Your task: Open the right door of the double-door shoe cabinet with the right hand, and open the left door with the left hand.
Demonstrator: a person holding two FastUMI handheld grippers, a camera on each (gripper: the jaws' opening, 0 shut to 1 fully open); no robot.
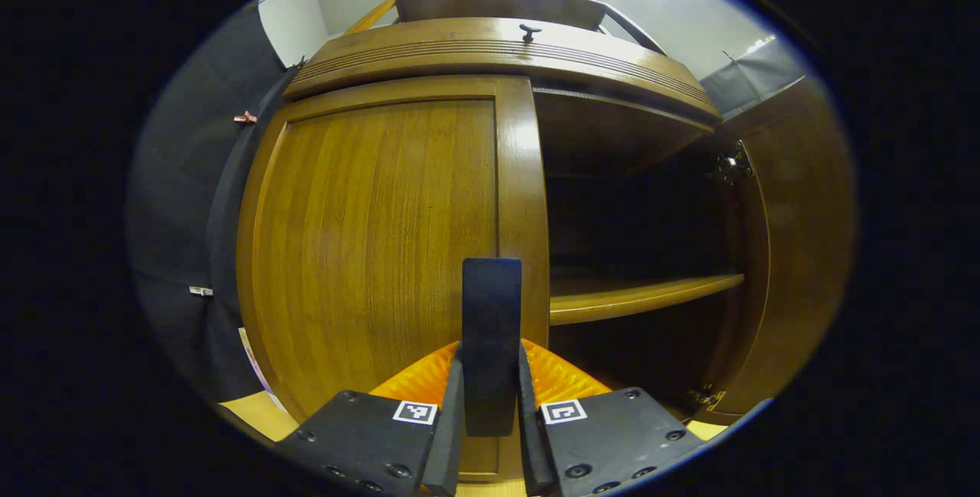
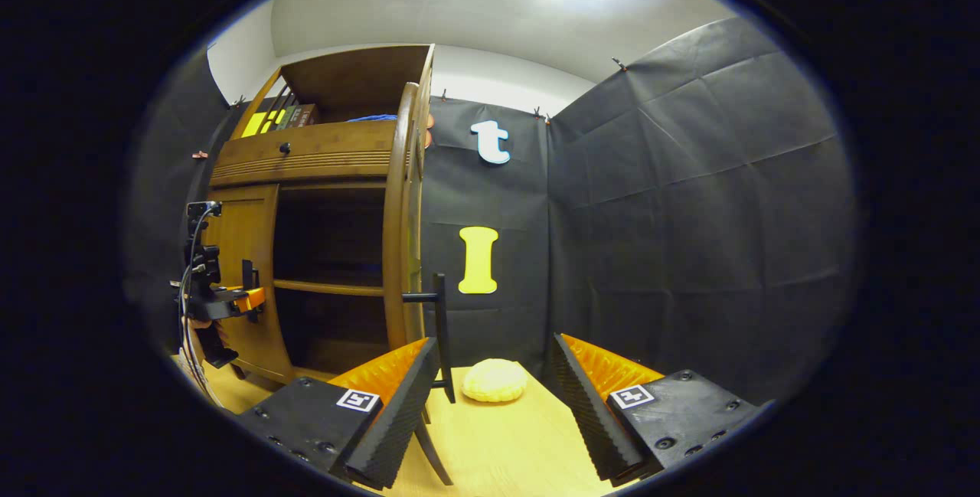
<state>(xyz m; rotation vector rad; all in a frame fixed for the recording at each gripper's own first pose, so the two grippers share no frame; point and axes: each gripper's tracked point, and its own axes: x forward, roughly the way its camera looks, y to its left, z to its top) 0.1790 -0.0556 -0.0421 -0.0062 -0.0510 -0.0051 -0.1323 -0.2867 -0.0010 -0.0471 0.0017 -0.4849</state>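
In the left gripper view the left gripper (image 1: pixel 491 405) points level at the shoe cabinet (image 1: pixel 490 53), its two fingers (image 1: pixel 452 413) drawn narrow and pressing from both sides on the left door's handle (image 1: pixel 491 328), a flat, dark, upright bar with rounded top corners. The finger pads are ribbed orange inside black housings studded with screws, each carrying a small square black-and-white marker. The left door (image 1: pixel 375 244) is glossy brown wood with vertical grain and a raised frame; it lies closed against the cabinet front. Beside it the right half stands open, a pale wooden shelf (image 1: pixel 643 294) crossing a dark interior where nothing can be made out. The right door (image 1: pixel 796 252) is swung out wide, its hinges (image 1: pixel 731 164) visible at the inner edge, and its far side is cut off by the view's rim. In the right gripper view the right gripper (image 2: pixel 490 405) sits low over the light wood floor (image 2: pixel 505 443) with its fingers spread wide and holding nothing; the right door is seen edge-on here, its dark bar handle (image 2: pixel 440 328) just beyond the left-hand finger. A pale yellow, rounded, cushion-like object (image 2: pixel 494 380) lies on the floor between the fingers, farther off. The left gripper shows small at the cabinet's left door, the holding hand mostly hidden.
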